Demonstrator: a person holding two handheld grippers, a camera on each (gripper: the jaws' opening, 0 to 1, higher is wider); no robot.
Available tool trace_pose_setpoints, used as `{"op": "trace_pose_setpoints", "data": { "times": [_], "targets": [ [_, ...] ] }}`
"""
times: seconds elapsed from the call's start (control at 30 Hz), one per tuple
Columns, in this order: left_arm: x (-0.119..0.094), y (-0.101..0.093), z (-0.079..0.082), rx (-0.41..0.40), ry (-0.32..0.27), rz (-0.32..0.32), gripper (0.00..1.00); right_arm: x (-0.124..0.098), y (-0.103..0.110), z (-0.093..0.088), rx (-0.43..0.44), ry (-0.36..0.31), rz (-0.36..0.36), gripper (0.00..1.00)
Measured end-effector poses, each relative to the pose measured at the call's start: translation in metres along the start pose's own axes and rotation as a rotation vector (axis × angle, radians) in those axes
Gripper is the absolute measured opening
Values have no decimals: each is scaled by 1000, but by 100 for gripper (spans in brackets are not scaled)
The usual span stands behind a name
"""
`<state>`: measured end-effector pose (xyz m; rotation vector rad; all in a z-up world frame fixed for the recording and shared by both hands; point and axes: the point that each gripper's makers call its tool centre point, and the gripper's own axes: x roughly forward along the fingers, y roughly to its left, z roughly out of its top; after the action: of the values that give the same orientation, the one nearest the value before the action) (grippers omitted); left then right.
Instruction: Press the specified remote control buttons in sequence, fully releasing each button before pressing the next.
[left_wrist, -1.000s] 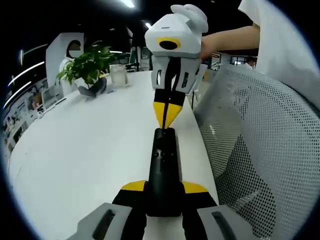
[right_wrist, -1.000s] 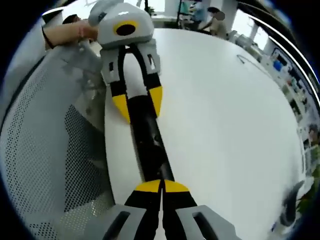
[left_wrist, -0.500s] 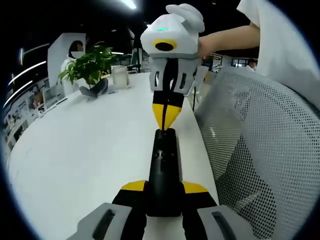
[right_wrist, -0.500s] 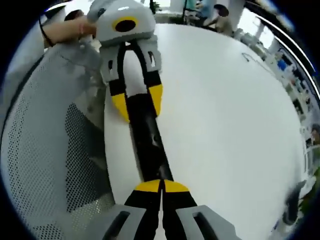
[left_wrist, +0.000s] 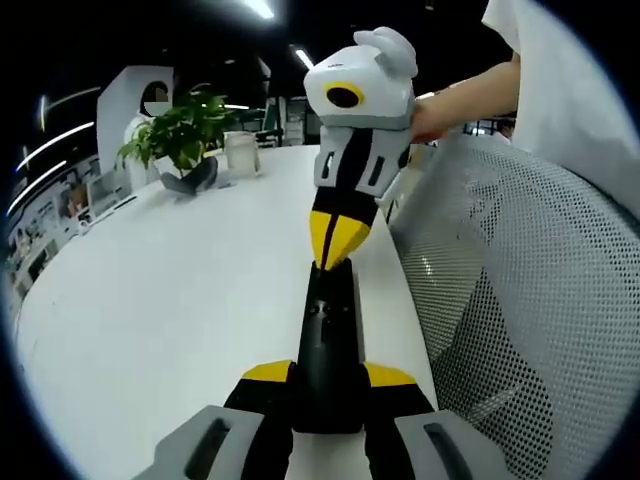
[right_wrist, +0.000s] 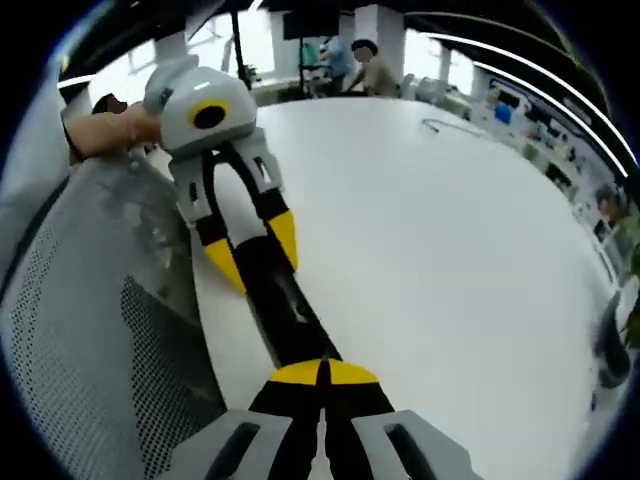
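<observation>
Holding one black remote control (left_wrist: 328, 340) lengthwise between its yellow-tipped jaws, the left gripper (left_wrist: 328, 385) clamps the near end; the remote lies along the edge of one white table (left_wrist: 180, 300), just beside one mesh chair back (left_wrist: 520, 300).

Right gripper (right_wrist: 322, 372): jaws pressed together to a single point, empty, tips meeting the far end of the remote (right_wrist: 280, 310).

Risk, as a judgement: the closed tips could slide off a small button or bear on two at once; too firm a push could twist the remote in the clamp or tip it off the table edge.

Count: remote, one; grippers, two; potted plant (left_wrist: 178, 135), one; jar (left_wrist: 238, 152), one.
</observation>
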<state>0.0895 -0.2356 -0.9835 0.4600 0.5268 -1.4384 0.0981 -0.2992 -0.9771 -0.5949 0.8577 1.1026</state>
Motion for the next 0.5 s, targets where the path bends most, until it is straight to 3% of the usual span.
{"op": "trace_pose_setpoints", "data": {
  "times": [0.17,0.33,0.43,0.5],
  "targets": [
    [0,0,0,1,1,-1,25,-4,0,-6,-102,82,19,0],
    [0,0,0,3,3,-2,25,-8,8,10,-67,38,69,0],
    [0,0,0,3,3,-1,25,-8,1,-4,-165,134,42,0],
    [0,0,0,3,3,-1,25,-6,3,-9,-148,141,55,0]
  ]
}}
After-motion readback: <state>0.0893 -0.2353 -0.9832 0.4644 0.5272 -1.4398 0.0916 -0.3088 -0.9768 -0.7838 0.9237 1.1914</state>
